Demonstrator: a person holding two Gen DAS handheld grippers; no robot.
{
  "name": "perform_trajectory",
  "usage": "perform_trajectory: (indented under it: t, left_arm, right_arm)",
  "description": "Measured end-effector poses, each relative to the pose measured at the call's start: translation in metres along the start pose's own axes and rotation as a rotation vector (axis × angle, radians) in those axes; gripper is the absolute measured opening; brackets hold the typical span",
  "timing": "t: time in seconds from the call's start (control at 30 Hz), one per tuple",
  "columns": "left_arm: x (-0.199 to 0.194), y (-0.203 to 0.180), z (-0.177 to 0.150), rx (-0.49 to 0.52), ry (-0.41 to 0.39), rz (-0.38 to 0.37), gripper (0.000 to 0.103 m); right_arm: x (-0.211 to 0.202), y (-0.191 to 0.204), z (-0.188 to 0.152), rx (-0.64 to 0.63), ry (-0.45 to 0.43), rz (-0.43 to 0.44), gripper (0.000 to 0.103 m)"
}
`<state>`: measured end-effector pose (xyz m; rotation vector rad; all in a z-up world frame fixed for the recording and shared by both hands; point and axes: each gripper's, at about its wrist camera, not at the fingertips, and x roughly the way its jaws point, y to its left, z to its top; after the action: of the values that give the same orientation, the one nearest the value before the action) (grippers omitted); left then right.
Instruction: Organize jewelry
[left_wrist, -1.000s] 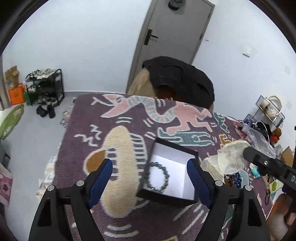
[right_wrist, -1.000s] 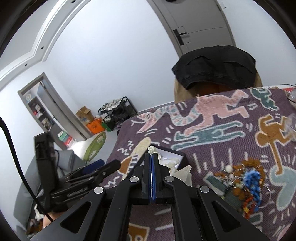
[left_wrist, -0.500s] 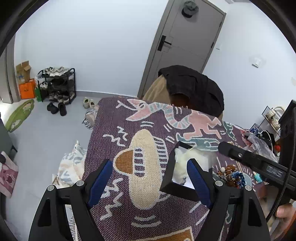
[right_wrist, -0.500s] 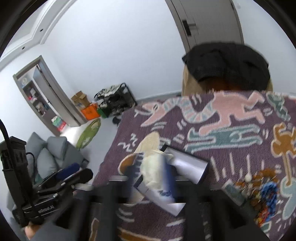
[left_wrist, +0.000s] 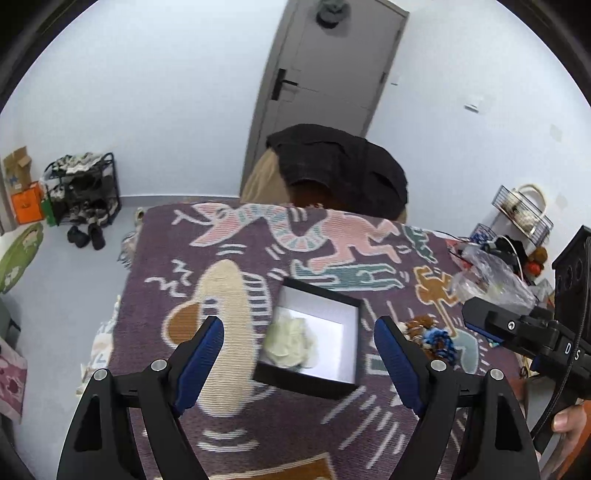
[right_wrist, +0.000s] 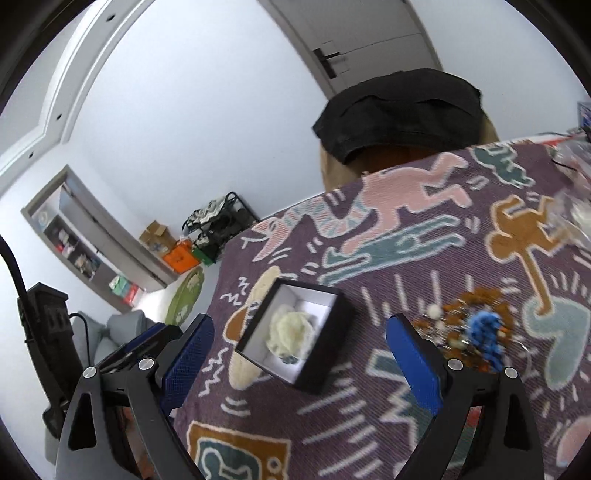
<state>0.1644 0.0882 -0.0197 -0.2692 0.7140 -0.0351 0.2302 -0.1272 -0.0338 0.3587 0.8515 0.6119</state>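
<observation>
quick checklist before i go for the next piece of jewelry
1. Right gripper open and empty: ok.
2. Left gripper open and empty: ok.
3. Black box open, flat on the blanket: ok.
4. Cream wad sits inside the box: ok.
5. Bracelet under the wad: cannot tell, only a dark bit shows at its edge.
6. Jewelry pile beside the box, nothing over it: ok.

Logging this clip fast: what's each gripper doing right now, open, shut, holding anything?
Left gripper: open, holding nothing.
Right gripper: open, holding nothing.
</observation>
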Motion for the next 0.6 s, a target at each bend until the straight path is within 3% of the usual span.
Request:
perform_trajectory:
  t: [0.23, 0.3, 0.5, 0.6]
  left_arm:
    - [0.006, -0.037, -0.007, 0.05, -0.005, -0.025, 0.086]
    - [0.009, -0.044, -0.008, 0.055, -0.004, -0.029, 0.093]
    - [0.019, -0.075, -0.014, 0.083, 0.017, -0.073, 0.095]
    - [0.024, -0.091, -0.018, 0.098, 0.029, -0.089, 0.096]
  right_arm:
    - [-0.035, -0.039, -0.013, 0.061, -0.028, -0.045, 0.095]
    - [-0.045, -0.05, -0.016, 0.081, -0.037, -0.049, 0.095]
    - [-0.079, -0.082, -0.031, 0.149, -0.085, 0.022, 0.095]
    - [-0.093, -0.092, -0.036, 0.157, -0.107, 0.013, 0.096]
